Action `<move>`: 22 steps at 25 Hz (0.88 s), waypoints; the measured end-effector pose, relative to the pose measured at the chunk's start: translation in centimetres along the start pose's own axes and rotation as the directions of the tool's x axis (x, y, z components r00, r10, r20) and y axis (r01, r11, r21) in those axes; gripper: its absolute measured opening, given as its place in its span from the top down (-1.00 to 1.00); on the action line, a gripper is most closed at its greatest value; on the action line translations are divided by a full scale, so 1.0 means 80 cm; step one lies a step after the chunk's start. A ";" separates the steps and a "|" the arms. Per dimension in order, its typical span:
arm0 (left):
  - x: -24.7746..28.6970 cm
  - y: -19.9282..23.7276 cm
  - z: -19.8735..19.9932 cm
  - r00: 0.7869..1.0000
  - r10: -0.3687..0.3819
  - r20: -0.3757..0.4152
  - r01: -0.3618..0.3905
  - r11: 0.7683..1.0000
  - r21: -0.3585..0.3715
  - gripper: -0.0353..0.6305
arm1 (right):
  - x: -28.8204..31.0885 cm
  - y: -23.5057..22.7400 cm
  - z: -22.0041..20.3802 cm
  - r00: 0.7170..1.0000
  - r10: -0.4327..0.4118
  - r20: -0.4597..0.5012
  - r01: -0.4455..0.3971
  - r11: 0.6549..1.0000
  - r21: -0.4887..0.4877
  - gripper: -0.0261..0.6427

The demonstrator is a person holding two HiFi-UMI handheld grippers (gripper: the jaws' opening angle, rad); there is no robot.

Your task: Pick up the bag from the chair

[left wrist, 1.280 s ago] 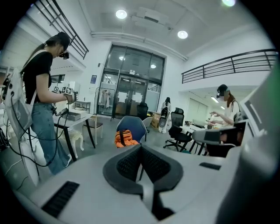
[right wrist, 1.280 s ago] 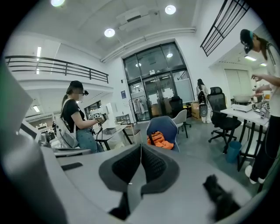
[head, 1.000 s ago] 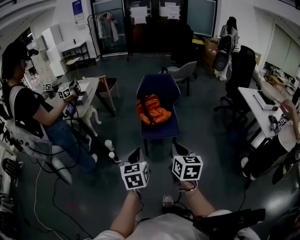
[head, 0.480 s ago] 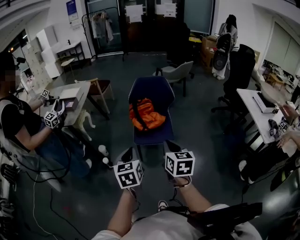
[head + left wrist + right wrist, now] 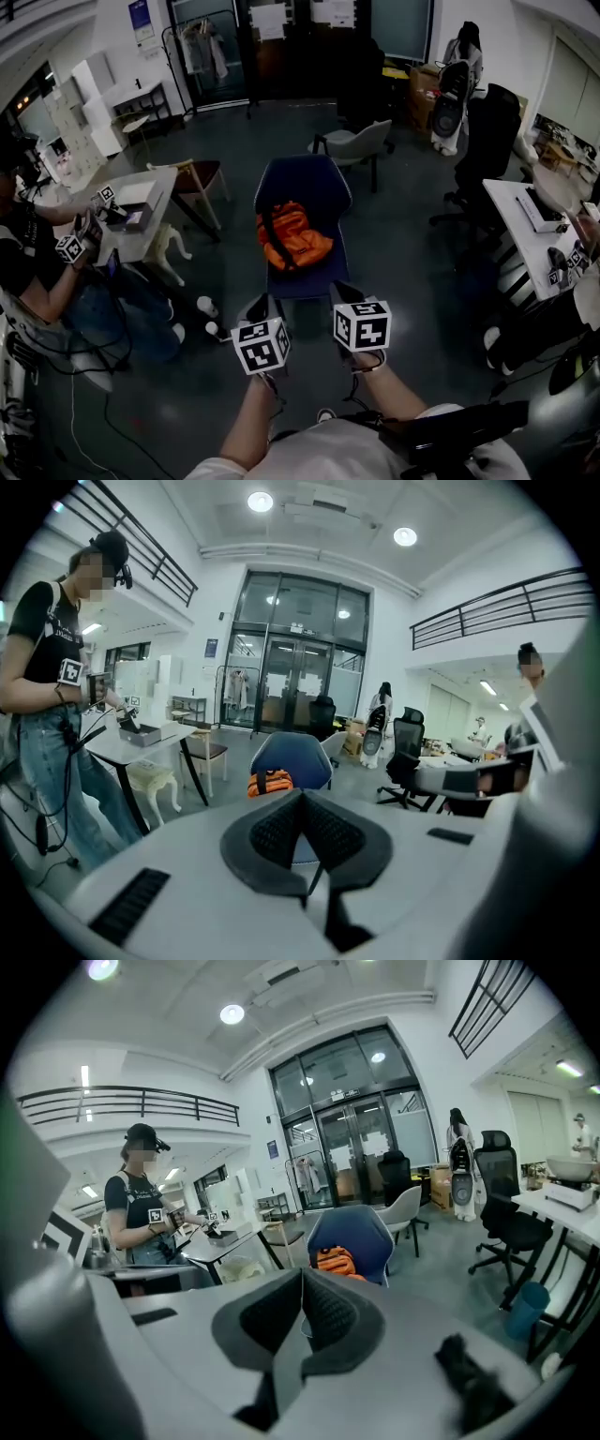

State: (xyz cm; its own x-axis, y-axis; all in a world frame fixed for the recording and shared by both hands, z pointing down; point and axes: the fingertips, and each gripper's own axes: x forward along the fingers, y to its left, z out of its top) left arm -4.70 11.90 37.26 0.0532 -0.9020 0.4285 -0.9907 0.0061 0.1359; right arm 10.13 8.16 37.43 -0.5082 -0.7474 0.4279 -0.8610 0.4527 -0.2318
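nearly at the chair [image 5: 305,183], left gripper [image 5: 261,306] and right gripper [image 5: 345,292] empty, jaws pressed together; best spread before closing on the orange bag [image 5: 292,238].

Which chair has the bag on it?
The blue chair straight ahead: orange bag on its seat. The grey chair behind it and the black office chair show none.

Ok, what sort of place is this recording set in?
Probably an open-plan office or lab workspace: a white desk with equipment, a black office chair and tall glass doors. An orange bag lies on a blue chair mid-floor.
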 end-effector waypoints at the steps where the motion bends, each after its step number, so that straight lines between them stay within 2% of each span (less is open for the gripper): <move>1: 0.007 -0.001 0.001 1.000 0.001 -0.003 -0.001 1.000 0.001 0.86 | 0.006 -0.005 0.001 1.000 0.000 -0.004 0.000 1.000 0.003 0.83; 9: 0.047 -0.006 -0.003 0.999 0.006 -0.036 -0.005 1.000 0.008 0.86 | 0.038 -0.034 -0.009 0.999 0.000 -0.043 0.001 1.000 0.029 0.83; 22: 0.090 0.003 -0.017 0.996 -0.001 -0.089 -0.001 1.000 -0.026 0.86 | 0.072 -0.060 -0.024 0.993 -0.026 -0.112 0.031 0.999 0.043 0.82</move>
State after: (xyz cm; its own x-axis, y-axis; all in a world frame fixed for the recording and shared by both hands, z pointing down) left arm -4.37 5.97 41.60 0.0649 -0.8602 0.5059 -0.9872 0.0187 0.1585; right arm 11.38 2.65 42.68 -0.4798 -0.6997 0.5293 -0.8766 0.4078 -0.2556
